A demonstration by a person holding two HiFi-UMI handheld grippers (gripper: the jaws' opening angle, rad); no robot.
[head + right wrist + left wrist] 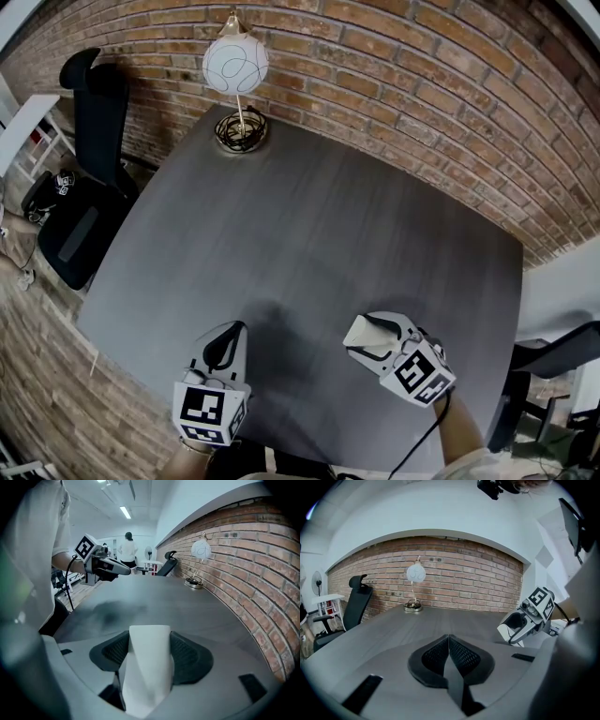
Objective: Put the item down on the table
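Nearest the person, the right gripper (360,337) pinches a white folded item (147,665) between its jaws, over the near part of the dark grey tabletop (309,225). The left gripper (231,337) beside it has its jaws pressed together on nothing. At the tabletop's far edge a globe lamp (235,64) stands before the brick wall (422,84).

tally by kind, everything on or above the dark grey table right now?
Grippers: 2 (left gripper, jaws together on nothing; right gripper)
Held things: 1 (white item, clamped in the right gripper)
Lamps: 1 (white-globe lamp on a brass base, at the far corner)
Total: 4
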